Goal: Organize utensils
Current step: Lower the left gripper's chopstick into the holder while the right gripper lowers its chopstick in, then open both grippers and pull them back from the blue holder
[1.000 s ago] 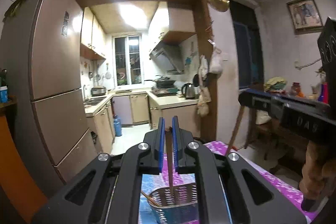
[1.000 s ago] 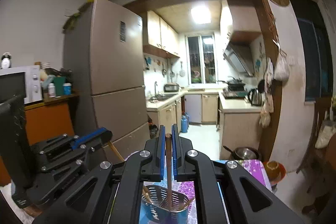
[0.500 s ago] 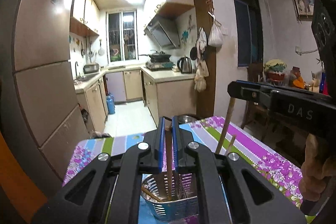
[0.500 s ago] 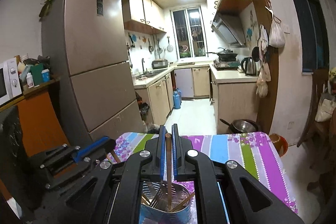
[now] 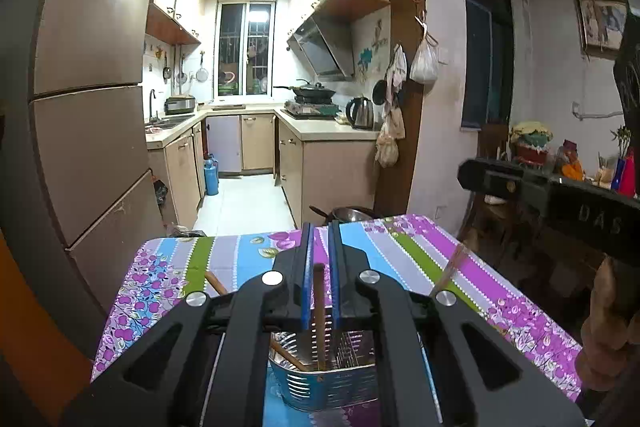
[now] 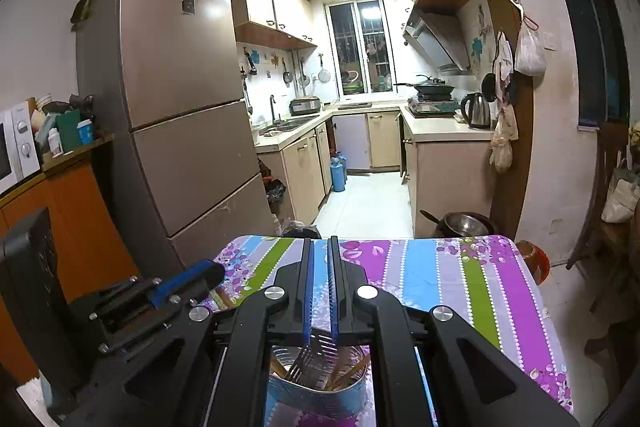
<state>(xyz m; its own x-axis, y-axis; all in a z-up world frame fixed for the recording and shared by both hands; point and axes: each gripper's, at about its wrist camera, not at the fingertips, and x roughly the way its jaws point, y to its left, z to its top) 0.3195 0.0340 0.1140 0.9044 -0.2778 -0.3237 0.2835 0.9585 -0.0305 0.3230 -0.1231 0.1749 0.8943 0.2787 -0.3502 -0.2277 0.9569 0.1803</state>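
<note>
A perforated metal utensil holder (image 5: 320, 387) (image 6: 316, 393) stands on the flowered striped tablecloth (image 5: 400, 247) (image 6: 460, 267), just under both grippers. My left gripper (image 5: 319, 227) is shut on a brown chopstick (image 5: 319, 307), whose top sits below the fingertips and whose foot reaches into the holder. My right gripper (image 6: 319, 241) hangs over the holder, its jaws nearly together with nothing between them. Inside the holder lie a slotted metal utensil (image 6: 316, 351) and several chopsticks. One chopstick (image 5: 452, 267) leans out to the right, below the right gripper (image 5: 468, 173). The left gripper (image 6: 208, 273) shows at the left.
A tall fridge (image 6: 180, 107) and an orange cabinet (image 6: 80, 227) stand left of the table. A metal pot (image 6: 464, 223) sits on the floor past the far edge. A cluttered side table (image 5: 560, 163) is at the right. A hand (image 5: 608, 327) holds the right gripper.
Both grippers sank and tipped down, bringing the tablecloth into view. The chopstick left the right gripper's jaws and now stands in the holder. The left chopstick sits lower between its pads.
</note>
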